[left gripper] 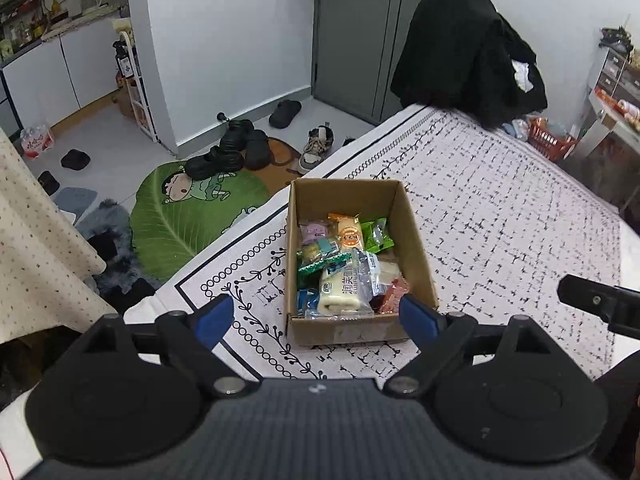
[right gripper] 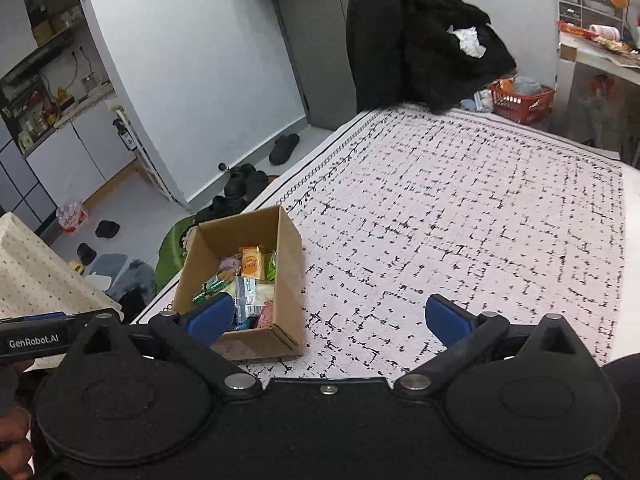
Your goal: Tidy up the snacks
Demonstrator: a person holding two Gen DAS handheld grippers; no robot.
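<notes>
On the near left part of the white tablecloth with black dash marks [right gripper: 460,208] sits the open brown cardboard box [left gripper: 416,240], and it's pretty much stuffed with wrapped snacks [left gripper: 344,264]. There's a long white bread pack with a clear wrapper [left gripper: 340,292] lying across the near end, an orange-labelled cake packet [left gripper: 350,234] further back, a green packet [left gripper: 378,234] to its right, plus pink, teal and red bits tucked in around them.

Both claws are empty. The left gripper [left gripper: 316,316] hangs over the near edge of the box with its blue pads spread wide, one on each side of the box end, not touching anything as far as the view shows. The right gripper [right gripper: 330,316] is spread wide too, over bare cloth just right of the box, nothing between its pads.

The rest of the cloth looks clear of loose snacks, so the sorting seems basically done, or at least the last drop-in is over. The far edge only has a black coat over a chair back [left gripper: 464,48] and a red plastic basket [right gripper: 520,100] beyond the table.

If anything's next, it's probably a check for leftovers off-camera, or tidying the box itself. That'd need a claw to come down square on a box wall or a single wrapper, since those crinkly packs overlap and could drag a neighbour out.
</notes>
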